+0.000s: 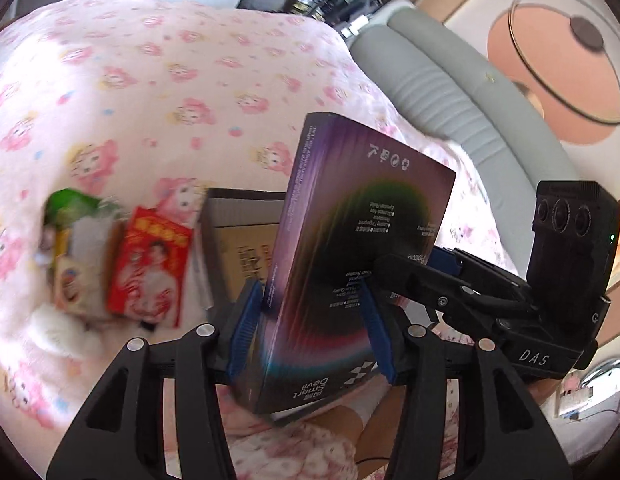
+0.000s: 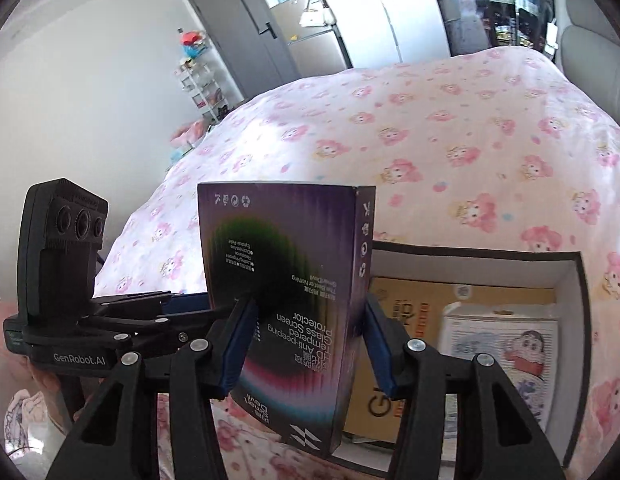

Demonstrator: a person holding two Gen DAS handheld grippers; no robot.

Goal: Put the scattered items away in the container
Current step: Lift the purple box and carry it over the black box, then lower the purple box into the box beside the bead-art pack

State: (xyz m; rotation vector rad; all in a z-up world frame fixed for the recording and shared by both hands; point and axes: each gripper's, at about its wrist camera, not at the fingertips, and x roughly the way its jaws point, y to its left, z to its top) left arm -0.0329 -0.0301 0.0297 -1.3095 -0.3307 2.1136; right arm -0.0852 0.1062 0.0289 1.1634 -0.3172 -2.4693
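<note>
A dark purple screen-protector box [image 1: 342,264] stands upright between both grippers; it also shows in the right wrist view [image 2: 294,300]. My left gripper [image 1: 310,304] is shut on it from one side. My right gripper [image 2: 306,320] is shut on it from the other side. The box hangs at the near edge of an open cardboard container [image 2: 574,280] on the bed. Inside the container lie a cartoon packet [image 2: 506,352] and a brown carton [image 2: 394,316]. The container also shows in the left wrist view [image 1: 238,216].
A red packet [image 1: 150,268], a green packet [image 1: 70,204] and a pale packet [image 1: 72,276] lie on the pink patterned bedsheet [image 1: 150,80] left of the container. A grey padded headboard [image 1: 470,92] runs along the right. A door and shelves [image 2: 238,52] stand behind the bed.
</note>
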